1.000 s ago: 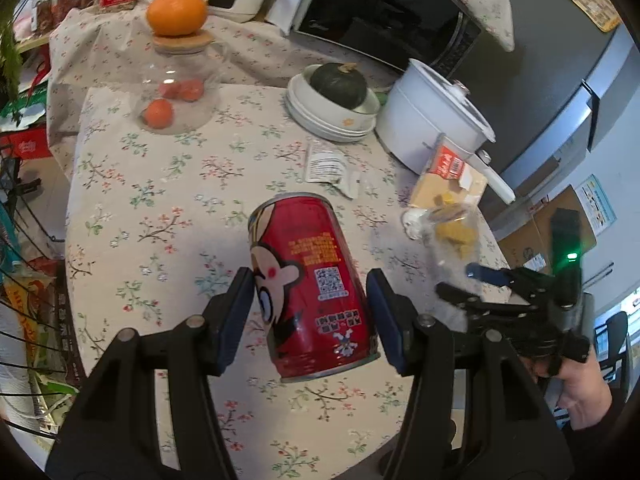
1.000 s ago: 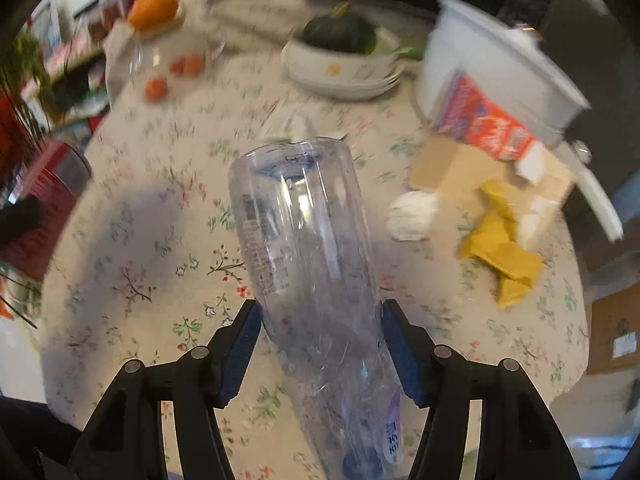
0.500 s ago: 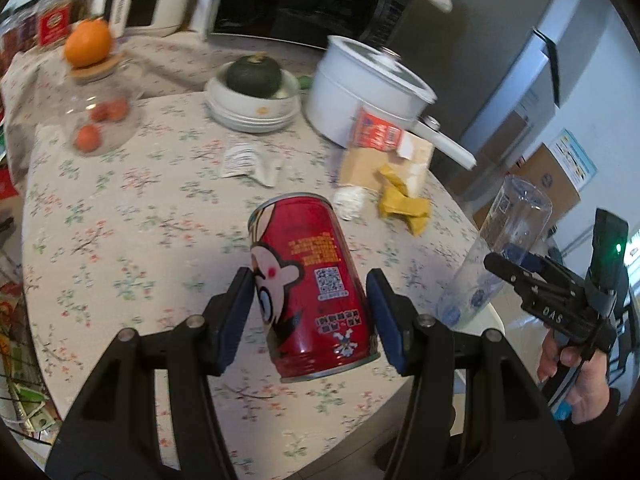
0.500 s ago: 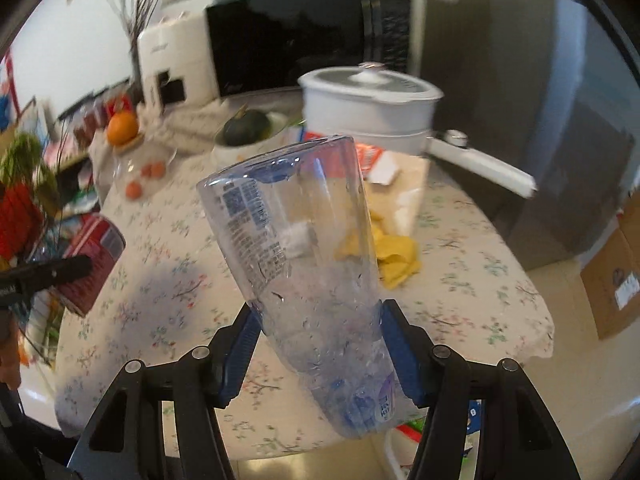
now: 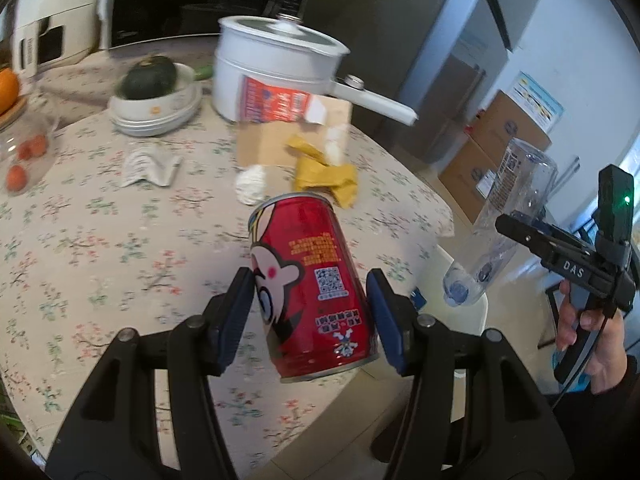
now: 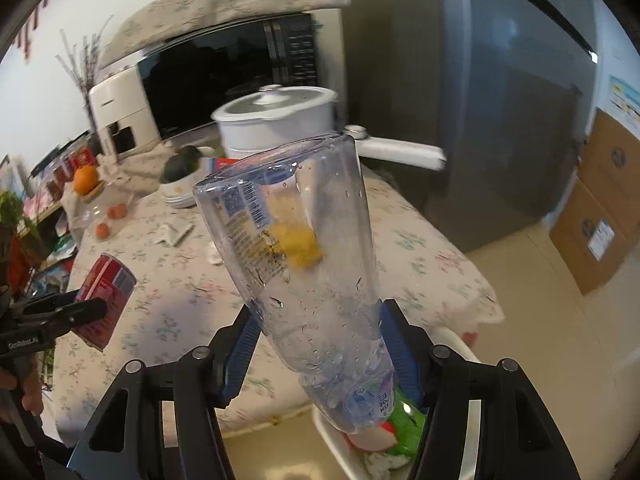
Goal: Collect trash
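Floral-cloth table (image 5: 100, 240) fills the background. Red can (image 5: 312, 292), lifted above near table edge, clamped mid-body by left gripper (image 5: 310, 316); looks light, stiff, smooth. Clear bottle (image 6: 304, 272), cap down over white bin (image 6: 344, 444), squeezed low by right gripper (image 6: 320, 356); probably thin, crushable, wet-slick. Yellow wrapper (image 5: 328, 176) and tissue wad (image 5: 251, 186) sit farther on table.

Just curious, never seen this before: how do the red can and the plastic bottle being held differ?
The red can is opaque and printed with a cartoon face; the clear plastic bottle is see-through. The can is short, the bottle longer. The can hangs over the table, the bottle over a white bin. Both are gripped between jaws, tilted.
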`<control>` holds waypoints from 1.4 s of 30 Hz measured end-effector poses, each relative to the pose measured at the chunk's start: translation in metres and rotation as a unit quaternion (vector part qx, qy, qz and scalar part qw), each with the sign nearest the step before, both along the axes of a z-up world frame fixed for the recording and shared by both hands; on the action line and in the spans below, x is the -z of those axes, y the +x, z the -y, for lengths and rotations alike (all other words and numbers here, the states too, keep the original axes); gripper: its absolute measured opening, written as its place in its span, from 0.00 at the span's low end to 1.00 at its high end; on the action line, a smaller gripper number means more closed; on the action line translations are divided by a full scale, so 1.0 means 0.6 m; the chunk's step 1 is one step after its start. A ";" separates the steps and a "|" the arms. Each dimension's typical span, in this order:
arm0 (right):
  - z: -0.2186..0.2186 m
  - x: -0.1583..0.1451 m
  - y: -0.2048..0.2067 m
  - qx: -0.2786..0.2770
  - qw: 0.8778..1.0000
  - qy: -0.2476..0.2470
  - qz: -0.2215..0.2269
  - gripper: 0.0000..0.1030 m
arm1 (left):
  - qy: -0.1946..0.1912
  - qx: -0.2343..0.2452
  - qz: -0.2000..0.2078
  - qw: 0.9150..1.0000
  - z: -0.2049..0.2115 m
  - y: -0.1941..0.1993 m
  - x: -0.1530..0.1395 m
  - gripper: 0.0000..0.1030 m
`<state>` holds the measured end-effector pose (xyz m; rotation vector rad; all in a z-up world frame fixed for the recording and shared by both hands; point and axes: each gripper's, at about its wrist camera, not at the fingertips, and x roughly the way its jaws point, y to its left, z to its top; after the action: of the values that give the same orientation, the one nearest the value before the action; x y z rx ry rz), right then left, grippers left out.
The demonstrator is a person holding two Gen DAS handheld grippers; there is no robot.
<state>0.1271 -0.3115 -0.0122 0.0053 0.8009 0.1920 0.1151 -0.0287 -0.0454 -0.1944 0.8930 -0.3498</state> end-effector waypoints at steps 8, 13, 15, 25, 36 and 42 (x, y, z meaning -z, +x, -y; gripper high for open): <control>0.095 0.046 -0.005 0.051 0.997 0.022 -0.044 0.60 | 0.014 0.043 -0.001 0.999 0.068 -0.004 0.014 0.57; 0.141 0.086 0.000 0.084 0.992 0.044 -0.088 0.61 | 0.022 0.065 -0.003 0.998 0.103 -0.005 0.021 0.57; 0.156 0.098 -0.001 0.091 0.990 0.045 -0.101 0.62 | 0.022 0.071 -0.002 0.997 0.116 -0.005 0.022 0.57; 0.187 0.107 -0.019 0.101 0.988 0.030 -0.112 0.71 | 0.021 0.105 0.002 0.994 0.177 -0.009 0.027 0.57; 0.223 0.104 -0.062 0.115 0.987 0.001 -0.109 0.73 | 0.011 0.174 -0.007 0.985 0.283 -0.002 0.059 0.57; 0.258 0.112 -0.084 0.132 0.985 -0.012 -0.109 0.74 | 0.016 0.199 -0.010 0.980 0.335 0.003 0.082 0.53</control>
<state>0.0769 -0.4665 -0.0791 0.1107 1.0109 -0.0715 0.1171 -0.2295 -0.0944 0.0125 0.9568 -0.7058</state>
